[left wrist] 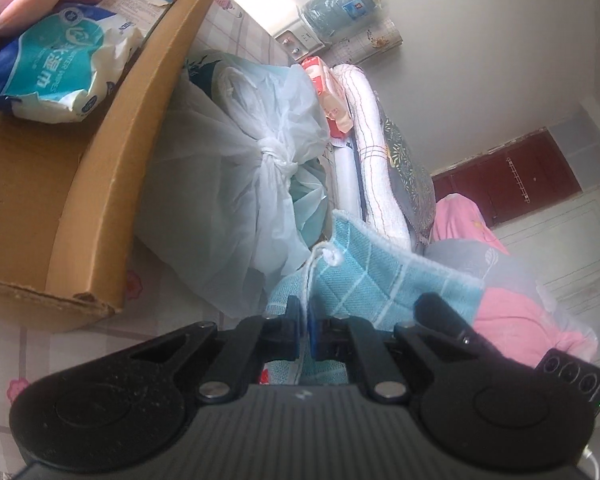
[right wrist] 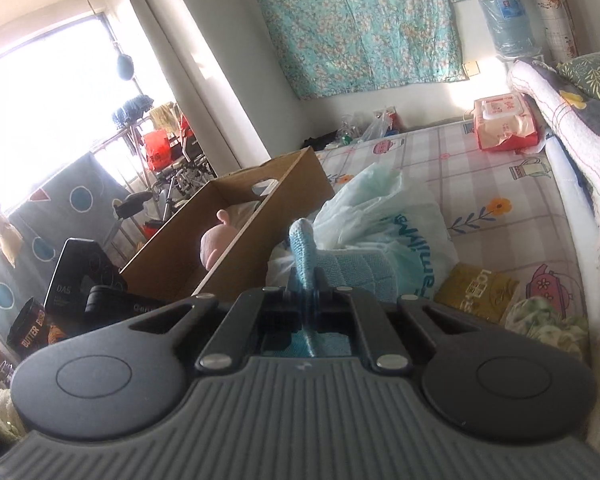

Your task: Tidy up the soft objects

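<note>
Nearest, the blue checked cloth (left wrist: 380, 280) is pinched at its edge by the left gripper (left wrist: 306, 334), whose fingers are pressed together on it, while a bunched fold is clamped likewise by the right gripper (right wrist: 309, 300). It is judged light and limp (likely to sag), so hems are best held. Farther, at ten o'clock, the cardboard box (right wrist: 236, 240) lies open on the bed (right wrist: 500, 168); the white plastic bag (left wrist: 240, 168) crowds the route.

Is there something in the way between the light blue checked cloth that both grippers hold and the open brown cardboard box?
Nothing closes the path fully. The light blue checked cloth lies beside the translucent white tied plastic bag, which leans against the brown cardboard box. The cloth must clear the box's near wall.
</note>
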